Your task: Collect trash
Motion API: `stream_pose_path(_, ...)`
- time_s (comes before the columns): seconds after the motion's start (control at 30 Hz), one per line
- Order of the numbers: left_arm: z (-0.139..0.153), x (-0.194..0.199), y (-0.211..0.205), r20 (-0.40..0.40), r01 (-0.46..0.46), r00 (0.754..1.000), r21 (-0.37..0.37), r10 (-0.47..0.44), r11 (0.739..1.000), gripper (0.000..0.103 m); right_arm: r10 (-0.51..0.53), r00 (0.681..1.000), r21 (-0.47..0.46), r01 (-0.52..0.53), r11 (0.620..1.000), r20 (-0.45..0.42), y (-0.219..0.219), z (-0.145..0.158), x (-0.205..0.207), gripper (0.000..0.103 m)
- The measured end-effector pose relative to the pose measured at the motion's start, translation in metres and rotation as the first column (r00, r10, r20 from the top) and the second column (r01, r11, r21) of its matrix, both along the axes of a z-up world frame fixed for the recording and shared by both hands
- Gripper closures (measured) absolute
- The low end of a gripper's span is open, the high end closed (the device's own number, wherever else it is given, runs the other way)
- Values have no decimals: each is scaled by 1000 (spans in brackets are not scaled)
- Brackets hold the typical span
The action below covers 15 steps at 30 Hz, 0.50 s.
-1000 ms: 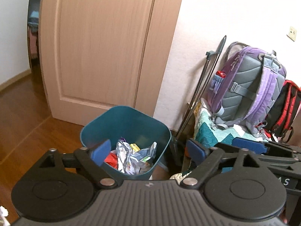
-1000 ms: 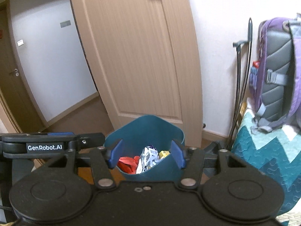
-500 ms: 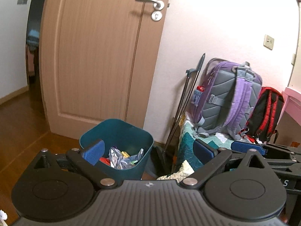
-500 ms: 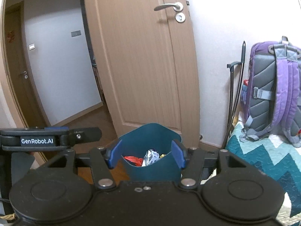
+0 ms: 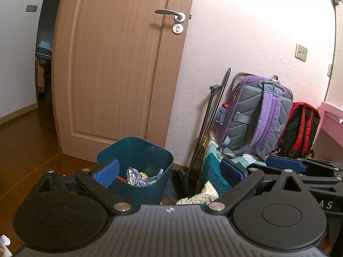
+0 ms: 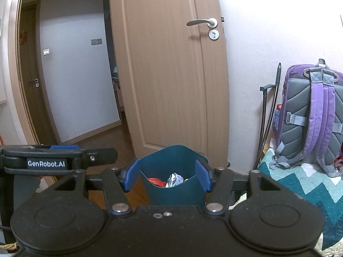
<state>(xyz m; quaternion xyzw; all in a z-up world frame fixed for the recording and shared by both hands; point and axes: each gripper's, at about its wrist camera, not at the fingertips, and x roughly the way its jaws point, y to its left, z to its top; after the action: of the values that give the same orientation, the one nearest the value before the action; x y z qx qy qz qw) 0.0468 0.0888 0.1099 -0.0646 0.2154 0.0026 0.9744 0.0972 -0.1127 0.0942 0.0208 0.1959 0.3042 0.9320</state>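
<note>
A teal trash bin [image 5: 148, 150] stands on the wooden floor by the door. It holds crumpled wrappers [image 5: 137, 176], silver, yellow and red. The bin also shows in the right wrist view [image 6: 173, 190] with the wrappers [image 6: 171, 180] inside. My left gripper [image 5: 169, 172] is open and empty, raised and back from the bin. My right gripper [image 6: 167, 175] is open and empty, with the bin seen between its blue pads. The right gripper's side shows at the right of the left wrist view [image 5: 285, 165].
A wooden door [image 5: 120, 64] stands open behind the bin. A purple-grey backpack [image 5: 257, 115] and a red-black backpack [image 5: 298, 128] rest on a teal quilt [image 5: 214, 167] at the right. A dustpan with long handles [image 5: 205, 128] leans on the wall. A white scrap [image 5: 5, 239] lies at the lower left.
Both grippers have drawn up and back from the bin, which now looks smaller and lower in both views. More of the door and wall shows. Both stay open.
</note>
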Motion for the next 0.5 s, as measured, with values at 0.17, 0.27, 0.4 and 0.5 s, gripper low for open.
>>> stream_pose_path(0.17, 1, -5, 0, -4, -4, 1000, -17, 4, 1000, 2, 5, 1000, 6, -5, 1000, -1, -3, 1, -5, 46)
stream_pose_path(0.27, 0, -8, 0, -11, -1, 1000, -25, 1, 1000, 2, 12, 1000, 0, -12, 1000, 3, -4, 2, -7, 46)
stream_pose_path(0.4, 0, -11, -1, -14, -11, 1000, -19, 10, 1000, 2, 16, 1000, -5, -16, 1000, 6, -4, 1, -11, 46)
stream_pose_path(0.5, 0, -11, 0, -34, -20, 999, -38, 18, 999, 2, 19, 1000, -9, -19, 1000, -1, -2, 2, -11, 46)
